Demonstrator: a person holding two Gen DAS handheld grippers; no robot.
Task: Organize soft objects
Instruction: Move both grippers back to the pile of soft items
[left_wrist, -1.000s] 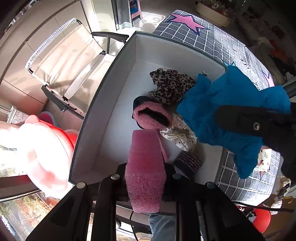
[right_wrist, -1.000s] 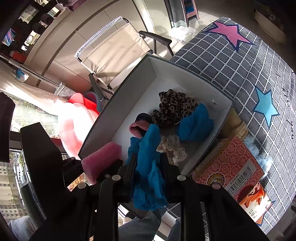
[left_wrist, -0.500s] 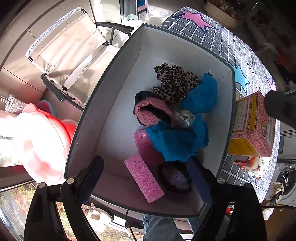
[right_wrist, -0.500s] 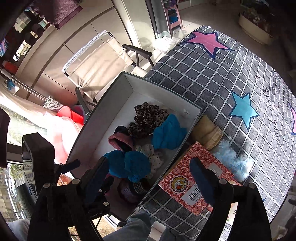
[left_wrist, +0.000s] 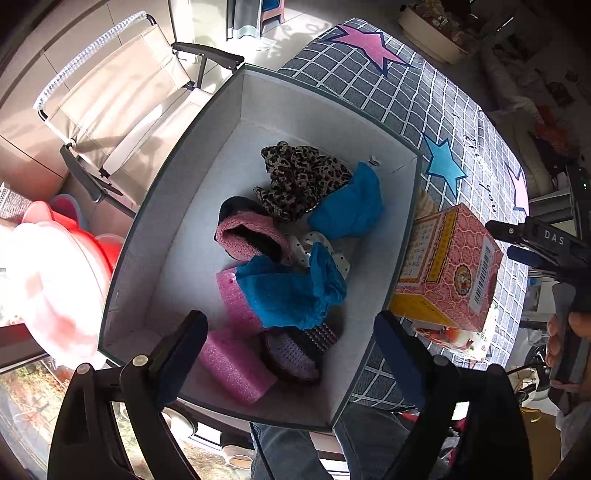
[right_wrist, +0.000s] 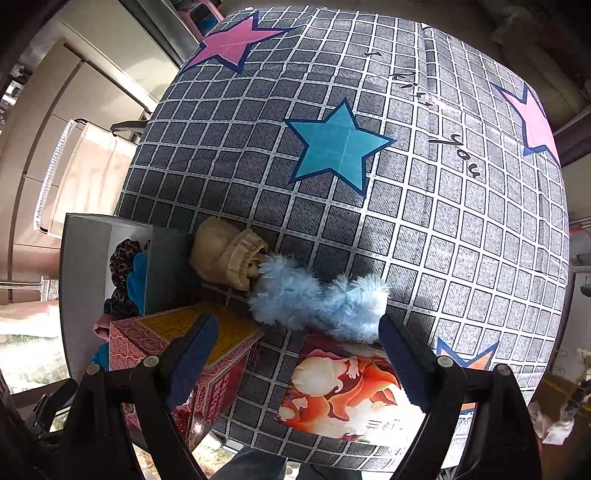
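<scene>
A grey storage box holds several soft things: a leopard-print scrunchie, blue cloths, a pink fuzzy piece, pink foam pieces and a knitted purple item. My left gripper hangs open above the box's near end, nothing between its fingers. My right gripper stands open over the checked bedcover, just in front of a fluffy light-blue item and a beige cloth bundle beside the box. The right gripper also shows at the left view's right edge.
A red patterned carton stands against the box's right wall. A flat packet with an orange picture lies under the right gripper. A folding chair and red and pink plastic tubs stand beyond the bed's left edge.
Both grippers have opened and let go: the pink foam and the blue cloth now lie in the box. The right gripper has swung right, out over the bedcover to the fluffy item.
</scene>
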